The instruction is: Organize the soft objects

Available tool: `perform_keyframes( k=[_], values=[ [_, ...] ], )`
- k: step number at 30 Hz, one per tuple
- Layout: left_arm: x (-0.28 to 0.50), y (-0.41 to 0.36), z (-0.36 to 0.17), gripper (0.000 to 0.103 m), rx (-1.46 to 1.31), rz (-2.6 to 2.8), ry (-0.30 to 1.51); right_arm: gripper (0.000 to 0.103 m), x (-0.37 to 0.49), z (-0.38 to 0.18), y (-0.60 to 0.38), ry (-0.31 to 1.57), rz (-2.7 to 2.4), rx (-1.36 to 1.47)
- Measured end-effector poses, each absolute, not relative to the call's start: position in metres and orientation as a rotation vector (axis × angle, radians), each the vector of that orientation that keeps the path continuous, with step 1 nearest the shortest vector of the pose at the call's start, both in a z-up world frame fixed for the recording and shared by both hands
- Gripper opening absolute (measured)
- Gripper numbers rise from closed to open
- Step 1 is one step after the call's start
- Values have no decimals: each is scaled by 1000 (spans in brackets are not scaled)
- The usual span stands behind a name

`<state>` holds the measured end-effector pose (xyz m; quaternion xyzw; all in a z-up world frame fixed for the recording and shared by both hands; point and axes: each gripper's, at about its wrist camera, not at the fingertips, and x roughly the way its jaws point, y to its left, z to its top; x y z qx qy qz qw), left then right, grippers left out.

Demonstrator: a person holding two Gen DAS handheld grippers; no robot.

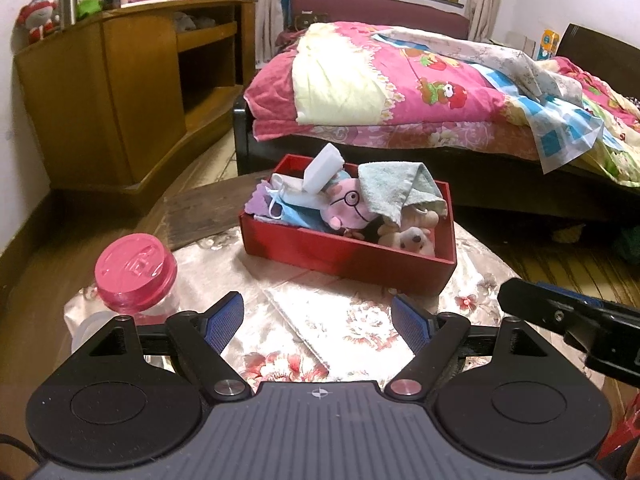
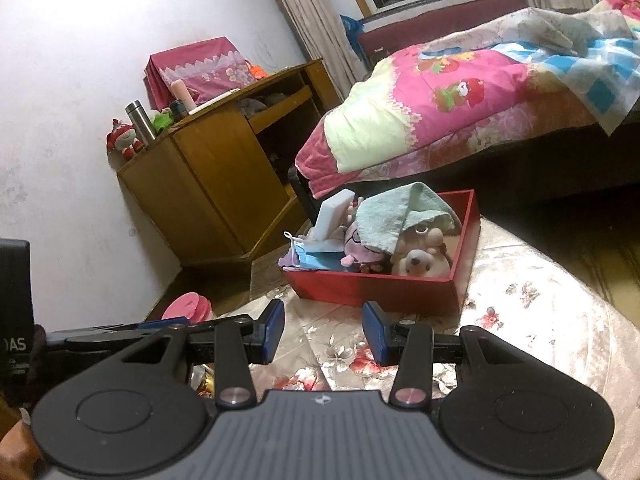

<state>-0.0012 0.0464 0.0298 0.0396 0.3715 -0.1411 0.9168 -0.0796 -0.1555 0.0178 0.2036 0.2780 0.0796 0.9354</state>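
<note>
At the far left of the desk [image 1: 224, 304] we see a clear jar with a pink lid [image 1: 134, 276], just beside the left finger of our left gripper [image 1: 318, 322]. Its jaws stand wide apart with only flowered cloth between them. Ahead of them, well apart toward the desk's far edge, sits the red box [image 1: 344, 254]. It holds the soft things: face masks [image 1: 288, 204] at its left end, a white sponge [image 1: 322, 172] standing up, a pink plush pig [image 1: 348, 206], a pale green towel [image 1: 394, 186] draped over the heap, and a cream plush animal [image 1: 412, 240] at the right. Farther right, our right gripper [image 2: 324, 330] has its jaws parted narrowly and holds nothing, the box likewise ahead of it.
</note>
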Motion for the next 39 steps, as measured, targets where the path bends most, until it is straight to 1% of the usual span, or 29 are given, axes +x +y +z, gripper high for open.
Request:
perform_keyframes(
  k=[16, 34, 39],
  values=[
    [-7, 33, 31, 80, 85, -299, 744, 16, -74, 11, -153, 562, 119, 375],
    [-13, 25, 37, 80, 134, -272, 678, 16, -77, 11, -156, 538, 116, 396],
    [-12, 26, 37, 80, 127, -278, 688, 16, -77, 12, -155, 533, 117, 394]
  ],
)
